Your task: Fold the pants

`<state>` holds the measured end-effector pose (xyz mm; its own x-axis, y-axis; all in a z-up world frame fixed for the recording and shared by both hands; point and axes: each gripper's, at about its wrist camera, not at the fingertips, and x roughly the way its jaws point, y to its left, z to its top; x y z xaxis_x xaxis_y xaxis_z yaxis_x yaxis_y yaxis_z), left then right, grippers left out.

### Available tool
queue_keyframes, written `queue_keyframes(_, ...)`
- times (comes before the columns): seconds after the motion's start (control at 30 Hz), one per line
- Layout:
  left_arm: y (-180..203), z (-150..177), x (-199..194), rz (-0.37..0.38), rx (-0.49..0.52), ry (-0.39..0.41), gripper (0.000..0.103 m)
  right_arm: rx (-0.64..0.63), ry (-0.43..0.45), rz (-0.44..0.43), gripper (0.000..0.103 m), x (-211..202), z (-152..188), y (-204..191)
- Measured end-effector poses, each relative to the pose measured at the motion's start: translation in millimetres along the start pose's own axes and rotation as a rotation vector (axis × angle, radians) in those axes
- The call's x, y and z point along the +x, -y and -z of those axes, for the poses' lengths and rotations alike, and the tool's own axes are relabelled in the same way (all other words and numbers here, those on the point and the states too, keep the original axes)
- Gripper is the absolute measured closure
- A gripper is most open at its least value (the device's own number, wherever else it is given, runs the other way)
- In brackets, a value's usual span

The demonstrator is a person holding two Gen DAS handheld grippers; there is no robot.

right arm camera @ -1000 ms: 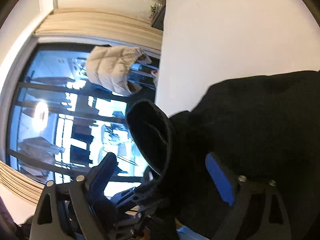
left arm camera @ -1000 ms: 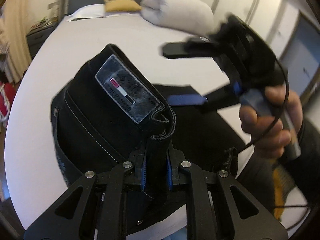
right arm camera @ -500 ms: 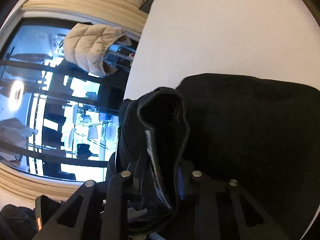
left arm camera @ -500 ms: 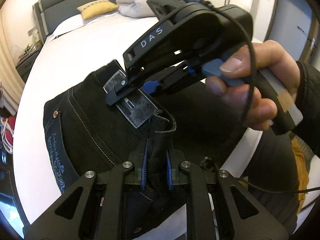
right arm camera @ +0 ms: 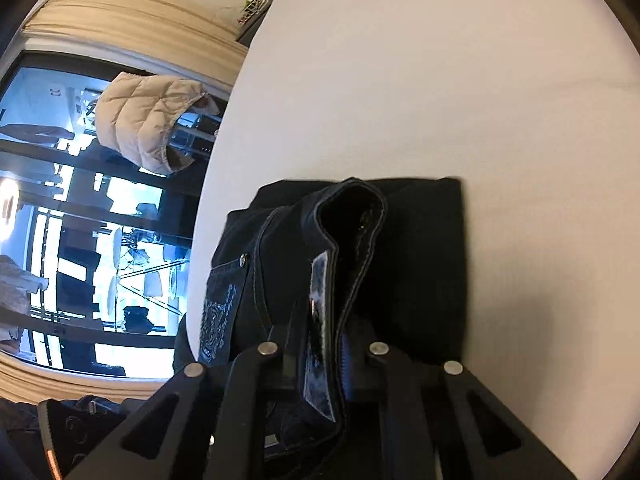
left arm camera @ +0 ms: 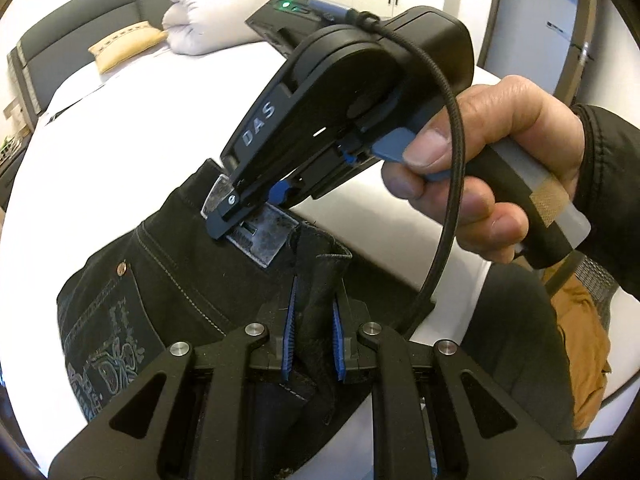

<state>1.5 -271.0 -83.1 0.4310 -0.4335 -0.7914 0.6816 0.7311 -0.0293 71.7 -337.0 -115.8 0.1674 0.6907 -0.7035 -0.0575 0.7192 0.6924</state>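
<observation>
Black jeans (left arm camera: 168, 264) lie on a white bed, waistband raised toward me, with a grey label patch (left arm camera: 264, 236) and an embroidered back pocket. My left gripper (left arm camera: 314, 340) is shut on the waistband edge. My right gripper (left arm camera: 244, 216) reaches in from the upper right and is shut on the waistband at the patch. In the right wrist view the right gripper (right arm camera: 324, 344) pinches the waistband with the patch (right arm camera: 318, 320), and the jeans (right arm camera: 412, 248) fold flat on the bed beyond.
The white bed (left arm camera: 120, 128) stretches back to a grey headboard, a yellow pillow (left arm camera: 128, 44) and a rolled white duvet (left arm camera: 216, 12). In the right wrist view a window and a beige puffer jacket (right arm camera: 148, 124) lie past the bed's left edge.
My right gripper came in from the right, closed on the waistband at the patch, and holds it. The left gripper kept its grip while the waistband lifted.
</observation>
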Motion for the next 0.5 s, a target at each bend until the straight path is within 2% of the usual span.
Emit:
queue_keyframes(0.2, 17.6, -17.4, 22.8, -0.002, 0.012, -0.026, 0.09, 0.014, -0.017, 0.002, 0.088, 2.2, -1.1, 20.4)
queue_keyframes(0.5, 34.3, -15.5, 31.6, -0.016, 0.051, -0.044, 0.09, 0.097, 0.02, -0.098, 0.088, 5.9, 8.3, 51.9)
